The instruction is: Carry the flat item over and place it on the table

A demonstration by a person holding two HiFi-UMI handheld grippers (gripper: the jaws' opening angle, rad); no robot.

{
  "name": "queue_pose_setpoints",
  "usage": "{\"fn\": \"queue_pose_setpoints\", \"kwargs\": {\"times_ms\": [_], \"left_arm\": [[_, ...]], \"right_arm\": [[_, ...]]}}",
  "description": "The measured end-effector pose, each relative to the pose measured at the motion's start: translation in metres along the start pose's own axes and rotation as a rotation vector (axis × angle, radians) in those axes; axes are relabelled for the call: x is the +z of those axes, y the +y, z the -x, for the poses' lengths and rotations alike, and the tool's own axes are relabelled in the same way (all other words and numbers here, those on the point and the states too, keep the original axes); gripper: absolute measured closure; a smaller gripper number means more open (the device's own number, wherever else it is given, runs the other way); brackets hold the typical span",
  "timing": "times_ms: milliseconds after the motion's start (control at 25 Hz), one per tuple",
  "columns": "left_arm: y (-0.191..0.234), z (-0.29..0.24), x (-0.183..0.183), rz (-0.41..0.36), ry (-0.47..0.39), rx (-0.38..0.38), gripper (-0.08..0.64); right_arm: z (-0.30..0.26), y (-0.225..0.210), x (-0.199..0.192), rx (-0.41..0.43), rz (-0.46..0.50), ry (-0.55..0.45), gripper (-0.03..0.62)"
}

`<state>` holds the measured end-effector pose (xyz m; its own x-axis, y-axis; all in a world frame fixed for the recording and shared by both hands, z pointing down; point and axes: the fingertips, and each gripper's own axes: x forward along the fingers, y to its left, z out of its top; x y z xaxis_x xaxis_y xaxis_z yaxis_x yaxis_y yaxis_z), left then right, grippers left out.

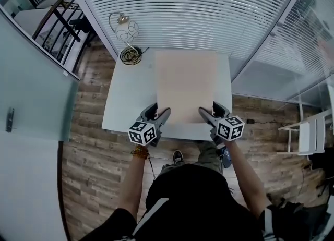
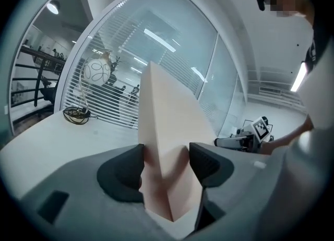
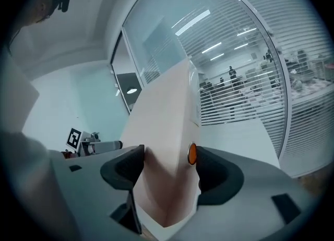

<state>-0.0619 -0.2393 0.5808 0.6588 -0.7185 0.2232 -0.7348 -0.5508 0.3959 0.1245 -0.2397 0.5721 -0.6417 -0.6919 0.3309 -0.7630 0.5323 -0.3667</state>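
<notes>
An office, with glass partitions [image 1: 271, 73] and slatted blinds [image 1: 182, 5].

- Head view reads bright and even to me; white table [image 1: 125, 104] nearly blown out.
- Ceiling strip lights [image 2: 156, 39] glare in both gripper views.
- Heavy fisheye, dark corners; pink board [image 2: 167, 130] soft near lens.

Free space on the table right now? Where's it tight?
Widest bare patch: the table left strip, between the board and the table's left edge, nearer than the lamp. A thin strip runs along the board's right side. Crowded: far-left corner, with lamp and coiled cable; near edge, where left tongs and right tongs clamp the board's corners.
</notes>
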Motion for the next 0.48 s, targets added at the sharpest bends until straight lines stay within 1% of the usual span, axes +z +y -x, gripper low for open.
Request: {"fn": "queue_pose_setpoints", "kwargs": {"times_ms": [320,480], "left_arm": [[0.017,-0.007,-0.026,0.050,0.063,0.034,0.280],[0.025,-0.011,-0.033,0.073,0.083,0.053,0.280]], "right_arm": [[-0.018,-0.015,-0.034,0.007,-0.102,0.065,0.308],[-0.025,-0.020,-0.044,0.005,-0.139,0.083,0.308]]}}
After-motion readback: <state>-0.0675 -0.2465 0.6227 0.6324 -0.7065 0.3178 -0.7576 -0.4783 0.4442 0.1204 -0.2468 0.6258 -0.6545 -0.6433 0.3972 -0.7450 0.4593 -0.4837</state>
